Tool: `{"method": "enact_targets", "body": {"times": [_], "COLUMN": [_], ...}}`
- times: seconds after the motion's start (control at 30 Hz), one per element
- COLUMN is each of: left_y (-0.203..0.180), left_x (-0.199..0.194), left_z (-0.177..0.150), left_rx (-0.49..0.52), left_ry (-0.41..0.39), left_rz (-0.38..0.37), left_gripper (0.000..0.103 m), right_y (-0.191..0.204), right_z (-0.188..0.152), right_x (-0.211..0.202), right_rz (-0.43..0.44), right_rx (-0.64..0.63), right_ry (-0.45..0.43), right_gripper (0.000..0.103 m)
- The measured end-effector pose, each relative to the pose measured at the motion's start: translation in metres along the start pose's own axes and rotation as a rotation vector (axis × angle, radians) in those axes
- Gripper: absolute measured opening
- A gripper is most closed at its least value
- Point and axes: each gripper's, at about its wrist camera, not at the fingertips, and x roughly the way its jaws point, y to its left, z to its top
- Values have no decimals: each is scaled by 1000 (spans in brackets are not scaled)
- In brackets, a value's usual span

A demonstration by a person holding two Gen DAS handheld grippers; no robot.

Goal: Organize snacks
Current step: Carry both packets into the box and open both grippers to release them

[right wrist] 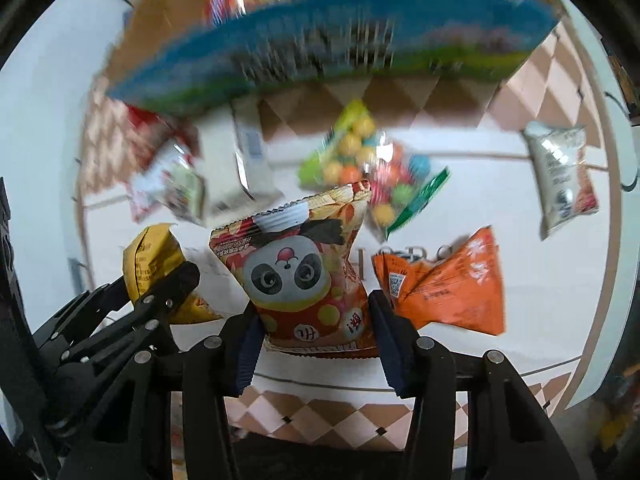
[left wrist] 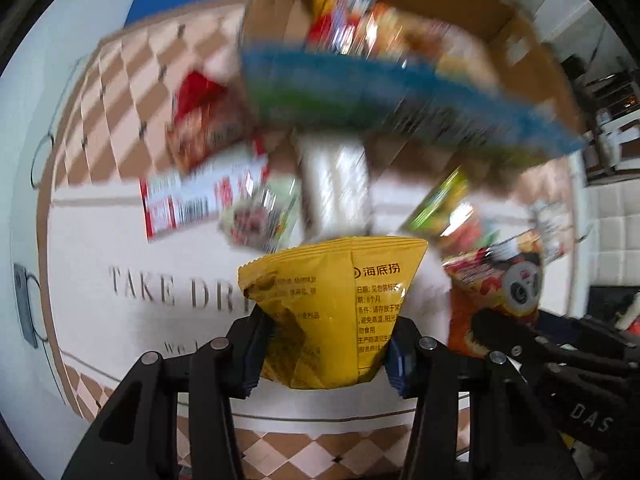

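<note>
My left gripper (left wrist: 326,354) is shut on a yellow snack bag (left wrist: 332,300), pinched at its lower end and held above the table. My right gripper (right wrist: 316,340) is shut on a red and orange snack bag with a panda face (right wrist: 298,272), also lifted. Each gripper shows in the other view: the right one with the panda bag (left wrist: 504,280) at the right of the left wrist view, the left one with the yellow bag (right wrist: 154,256) at the left of the right wrist view. A cardboard box (left wrist: 532,40) with a blue and green printed flap (right wrist: 340,40) holds several snack packets (left wrist: 360,20).
Loose snacks lie on the white and checkered tablecloth (right wrist: 540,320): an orange bag (right wrist: 448,284), a bag of coloured balls (right wrist: 360,160), a silver packet (right wrist: 560,176), a white packet (left wrist: 336,188), a red bag (left wrist: 204,120) and a red and white packet (left wrist: 192,200).
</note>
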Motion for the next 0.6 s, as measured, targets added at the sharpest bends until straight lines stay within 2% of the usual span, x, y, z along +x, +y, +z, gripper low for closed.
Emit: {"method": "enact_targets", "body": {"times": [0.17, 0.23, 0.3, 0.4, 0.6], "left_y": [-6, 5, -2, 7, -1], "left_x": [-57, -77, -84, -84, -50], "left_z": [44, 54, 79, 97, 138], "left_rx": [25, 38, 53, 70, 90], "left_ry": [-95, -96, -116, -116, -20], "left_rz": [-78, -81, -79, -64, -41], "left_gripper": [46, 46, 46, 46, 46], "right_y": [-4, -6, -3, 4, -5], "right_z": [27, 43, 67, 101, 150], "right_x": [-74, -96, -111, -107, -82], "right_rz": [69, 85, 77, 52, 5], "right_rx": [16, 24, 32, 48, 57], "right_ry": [-119, -161, -203, -230, -210], "right_gripper": [53, 53, 53, 53, 53]}}
